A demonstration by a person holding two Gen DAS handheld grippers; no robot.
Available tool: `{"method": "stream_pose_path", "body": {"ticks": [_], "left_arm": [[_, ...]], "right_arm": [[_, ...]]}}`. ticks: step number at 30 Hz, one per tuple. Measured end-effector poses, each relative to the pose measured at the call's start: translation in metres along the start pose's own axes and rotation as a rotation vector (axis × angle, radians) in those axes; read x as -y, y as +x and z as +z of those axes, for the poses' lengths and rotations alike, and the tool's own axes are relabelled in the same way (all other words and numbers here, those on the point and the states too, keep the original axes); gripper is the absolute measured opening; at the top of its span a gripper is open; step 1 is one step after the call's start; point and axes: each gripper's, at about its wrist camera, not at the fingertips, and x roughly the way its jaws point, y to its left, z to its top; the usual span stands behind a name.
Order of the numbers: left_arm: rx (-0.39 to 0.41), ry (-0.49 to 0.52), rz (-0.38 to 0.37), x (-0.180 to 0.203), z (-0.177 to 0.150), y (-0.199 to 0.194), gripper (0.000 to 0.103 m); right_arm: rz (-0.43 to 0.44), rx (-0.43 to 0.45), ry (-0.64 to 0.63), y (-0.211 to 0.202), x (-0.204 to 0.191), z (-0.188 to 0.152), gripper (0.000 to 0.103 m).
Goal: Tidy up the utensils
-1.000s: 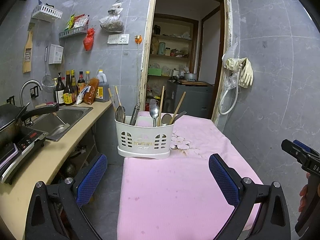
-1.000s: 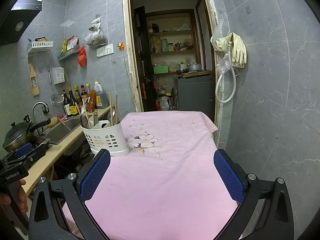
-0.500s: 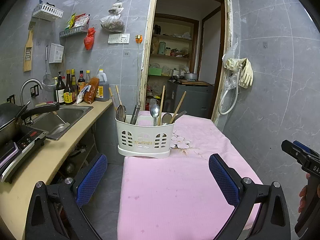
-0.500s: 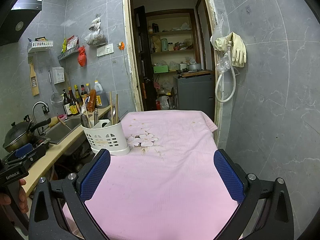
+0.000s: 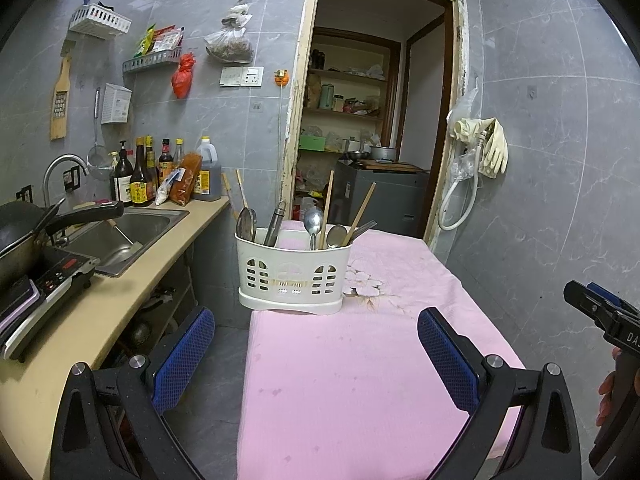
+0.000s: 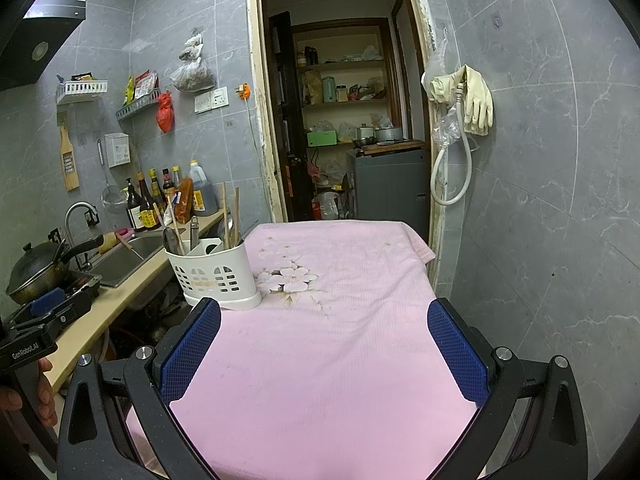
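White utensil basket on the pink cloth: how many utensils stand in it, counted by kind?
Wooden chopsticks: 4
Metal spoons: 3 (the leftmost may hide another)
Other metal pieces: 2, kind unclear
Total: 9 visible in the white basket

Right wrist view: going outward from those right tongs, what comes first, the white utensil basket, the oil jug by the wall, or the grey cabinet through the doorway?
1. Basket, on the pink cloth, left of the right tongs.
2. Jug, on the counter's far end, left.
3. Cabinet, past the doorway, straight ahead.
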Motion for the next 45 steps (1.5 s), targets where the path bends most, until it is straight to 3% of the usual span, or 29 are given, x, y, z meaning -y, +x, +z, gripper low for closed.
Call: {"method": "stream_pose_path", "body": {"ticks": [45], "left_arm": [[0.003,-0.008,-0.001,-0.0007,-0.0029,-0.0097,0.102]], "right_arm": [[0.001,0.001,-0.005,-0.0024,-0.0061,-0.001,0.102]]}}
